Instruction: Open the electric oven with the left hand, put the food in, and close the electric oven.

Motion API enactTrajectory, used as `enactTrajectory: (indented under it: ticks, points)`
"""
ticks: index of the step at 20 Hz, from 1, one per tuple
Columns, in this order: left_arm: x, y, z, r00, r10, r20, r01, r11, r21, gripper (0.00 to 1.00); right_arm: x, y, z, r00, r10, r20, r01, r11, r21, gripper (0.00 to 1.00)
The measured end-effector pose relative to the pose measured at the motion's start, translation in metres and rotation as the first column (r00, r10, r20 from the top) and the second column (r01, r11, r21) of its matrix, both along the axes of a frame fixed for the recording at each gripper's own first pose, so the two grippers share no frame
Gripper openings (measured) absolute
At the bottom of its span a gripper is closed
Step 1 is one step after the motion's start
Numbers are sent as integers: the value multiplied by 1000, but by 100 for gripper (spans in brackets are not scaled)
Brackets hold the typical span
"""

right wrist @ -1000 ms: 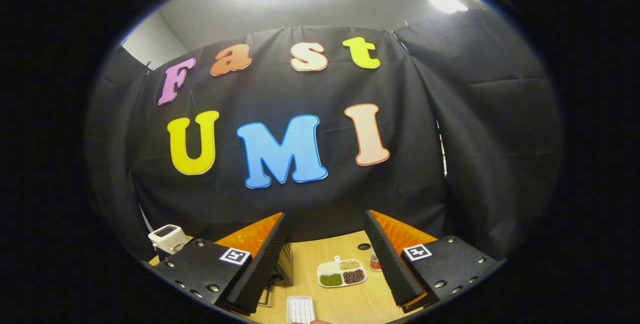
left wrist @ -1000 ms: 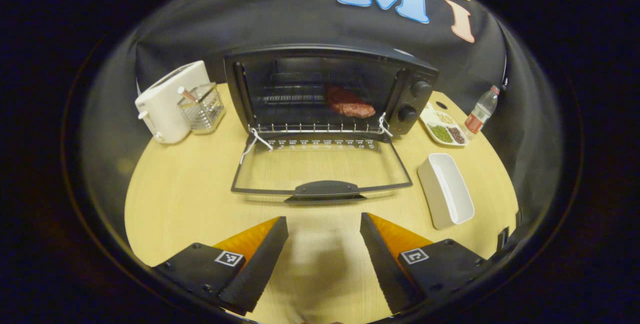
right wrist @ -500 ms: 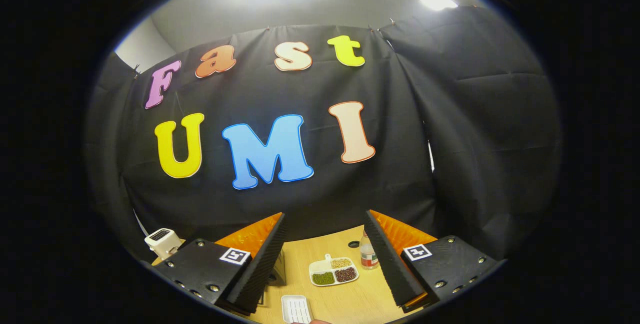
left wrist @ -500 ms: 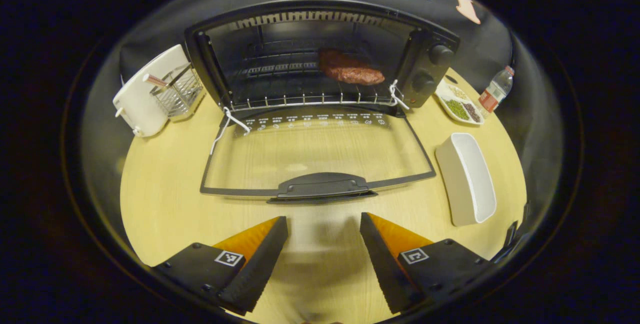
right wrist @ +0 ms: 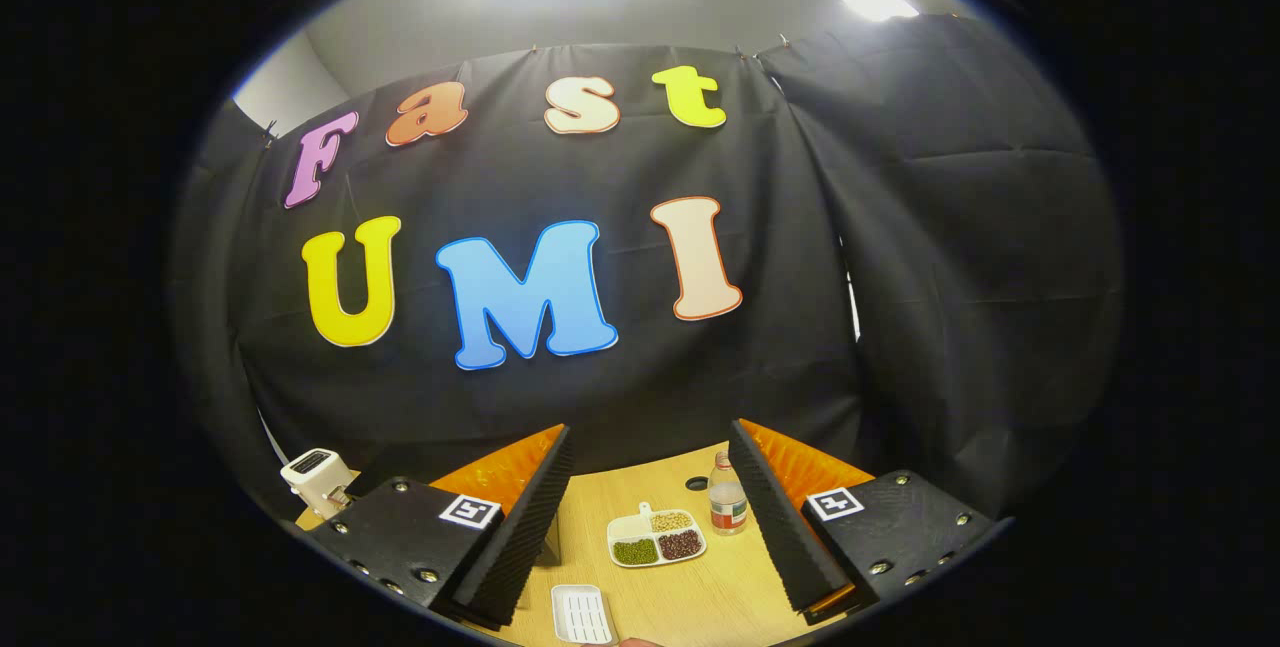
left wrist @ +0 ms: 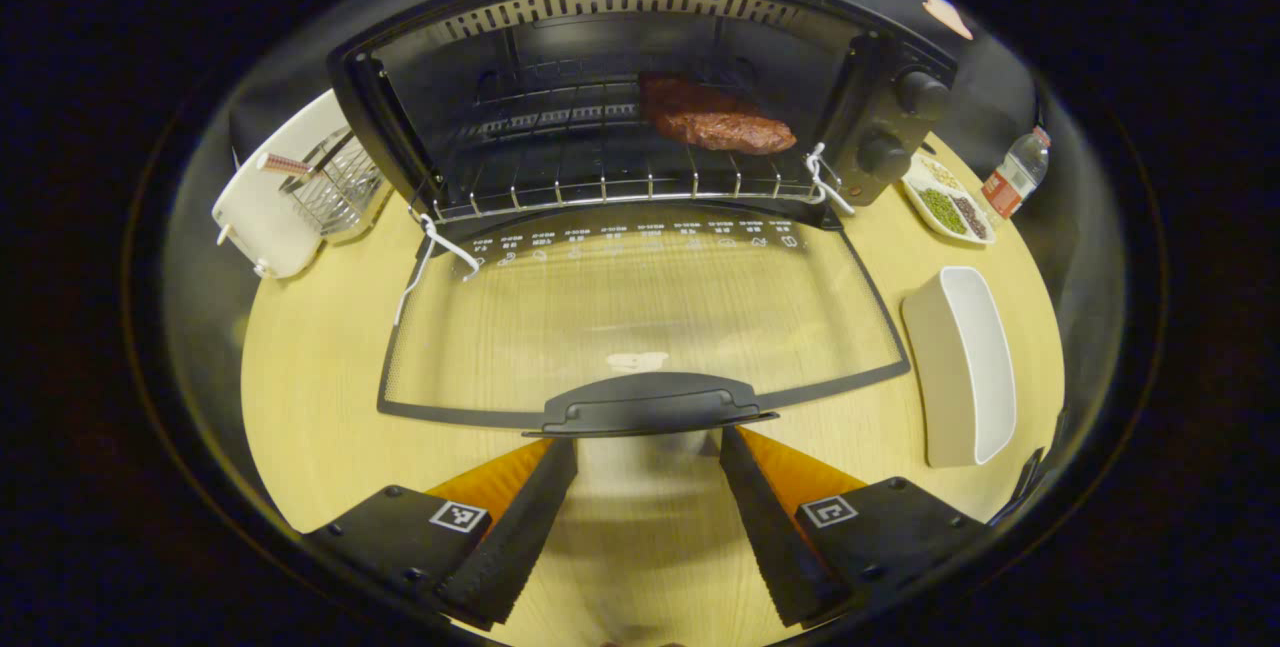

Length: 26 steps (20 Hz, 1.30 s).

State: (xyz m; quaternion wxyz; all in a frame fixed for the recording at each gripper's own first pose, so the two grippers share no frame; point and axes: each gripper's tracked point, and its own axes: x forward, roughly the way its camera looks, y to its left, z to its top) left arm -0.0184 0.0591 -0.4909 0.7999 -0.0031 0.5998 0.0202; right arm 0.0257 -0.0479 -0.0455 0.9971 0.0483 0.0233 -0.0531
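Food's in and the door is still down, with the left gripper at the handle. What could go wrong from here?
1. The left gripper is open, its fingertips just short of the door handle; a shallow bite could slip and let the glass door drop back.
2. The meat lies right of centre on the rack; a hard slam might jolt it.
3. The white dish sits close beside the door's right edge and could get knocked.

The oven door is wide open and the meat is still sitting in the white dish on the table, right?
Not quite. The oven door is wide open, but the meat is not in the white dish. The left gripper view shows it lying on the rack inside the oven, toward the side with the knobs. The dish beside the door holds nothing.
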Motion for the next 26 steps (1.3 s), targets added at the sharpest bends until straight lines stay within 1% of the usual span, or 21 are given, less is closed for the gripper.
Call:
enactTrajectory:
  ticks: [2,6,8,11,12,13,14,15,16,17,18,19,21,22,26]
  points:
    - [1,-1,0,1000,5,-10,-5,1000,-4,97,1,4,0,1000,6,-1,-6,1000,-2,96]
    - [0,-1,2,1000,7,-14,-7,1000,-14,100,3,7,-4,1000,15,-19,-15,1000,16,96]
    - [-1,-1,3,1000,2,-12,-2,1000,-9,95,4,7,-4,1000,15,-20,-15,1000,13,96]
    - [-1,-2,10,1000,-2,1,2,1000,-4,98,4,8,-3,1000,14,-15,-14,1000,3,96]
    - [-1,-2,13,1000,0,8,0,1000,-5,100,4,7,-2,1000,16,-17,-16,1000,2,96]
    - [-1,-3,17,1000,1,16,-1,1000,-7,100,4,8,-2,1000,18,-17,-18,1000,2,96]
    - [-1,-3,21,1000,1,29,-1,1000,-8,98,6,9,-2,1000,19,-15,-19,1000,2,96]
    - [-1,-4,24,999,5,48,-5,1000,-10,100,6,9,-1,1000,20,-15,-20,1000,2,96]
    - [-1,-4,27,998,4,60,-3,1000,-10,100,5,9,-2,1000,20,-15,-20,1000,5,96]
    - [-2,-4,30,998,1,67,0,1000,-10,98,5,11,-1,1000,23,-16,-23,1000,8,96]
    - [-1,-3,34,997,2,72,-1,1000,-11,100,5,12,-2,999,27,-17,-27,1000,9,96]
    - [-2,-4,39,997,7,77,-6,1000,-14,100,5,13,-1,999,31,-17,-31,1000,5,96]
    - [-1,-4,45,995,12,95,-10,1000,-20,95,7,13,3,999,33,-9,-33,999,-2,96]
    - [-1,-4,48,994,16,107,-14,1000,-25,98,6,13,4,999,33,-7,-33,999,-1,96]
    - [2,-4,58,992,22,127,-18,999,-26,98,7,15,3,999,42,-4,-42,999,2,96]
